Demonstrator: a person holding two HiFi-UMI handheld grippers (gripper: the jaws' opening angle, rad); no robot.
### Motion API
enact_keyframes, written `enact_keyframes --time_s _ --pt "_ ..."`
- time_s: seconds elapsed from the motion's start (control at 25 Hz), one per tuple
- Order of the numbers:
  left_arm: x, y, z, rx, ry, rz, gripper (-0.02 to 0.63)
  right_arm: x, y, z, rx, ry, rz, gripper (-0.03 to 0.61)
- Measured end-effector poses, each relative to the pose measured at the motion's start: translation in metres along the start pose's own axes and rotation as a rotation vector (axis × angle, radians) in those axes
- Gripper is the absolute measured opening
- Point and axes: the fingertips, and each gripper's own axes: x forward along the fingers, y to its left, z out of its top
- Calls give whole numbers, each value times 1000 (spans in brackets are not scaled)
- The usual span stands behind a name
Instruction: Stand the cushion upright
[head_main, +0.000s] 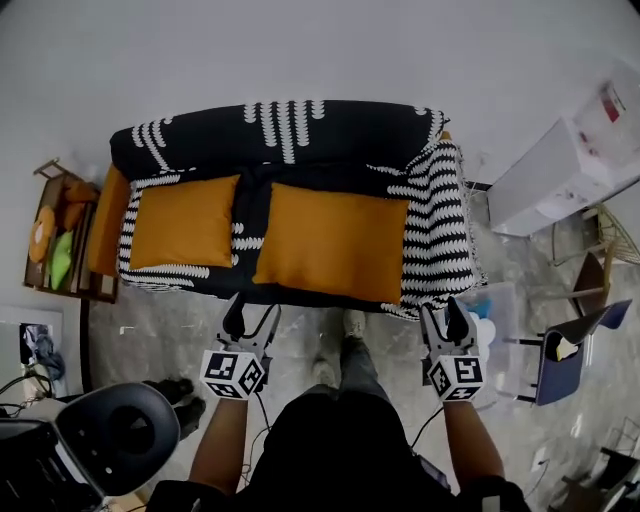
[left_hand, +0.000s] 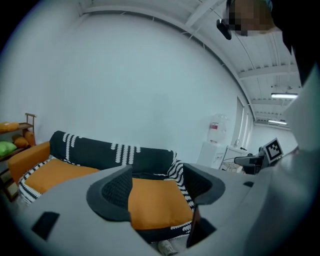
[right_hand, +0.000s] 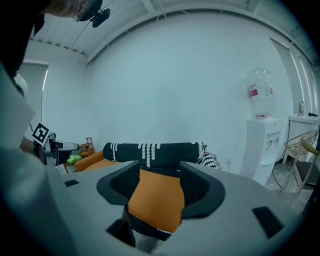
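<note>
Cushion (head_main: 335, 243) flat on sofa (head_main: 200, 142), left tongs (head_main: 252, 316) and right tongs (head_main: 445, 319) empty nearby

Bare floor (head_main: 170, 322) separated the left gripper (head_main: 252, 312) and right gripper (head_main: 446, 312) from the sofa (head_main: 255, 190) front; the large cushion (head_main: 335, 240) lay open above. Backrest (head_main: 330, 130) walled it behind, striped armrest (head_main: 440, 230) right, smaller cushion (head_main: 185, 220) left.

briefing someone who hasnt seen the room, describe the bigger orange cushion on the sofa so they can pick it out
Look at the black sofa with white stripe patterns against the white wall. Two orange cushions lie flat on its seat. It is the larger cushion, at the end nearer the water dispenser, clearly wider than the smaller cushion beside it.
</note>
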Motion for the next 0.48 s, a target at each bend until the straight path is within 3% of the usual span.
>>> enact_keyframes --time_s 0.48 --pt "129 6 -11 35 155 19 333 120 -58 4 -14 111 65 265"
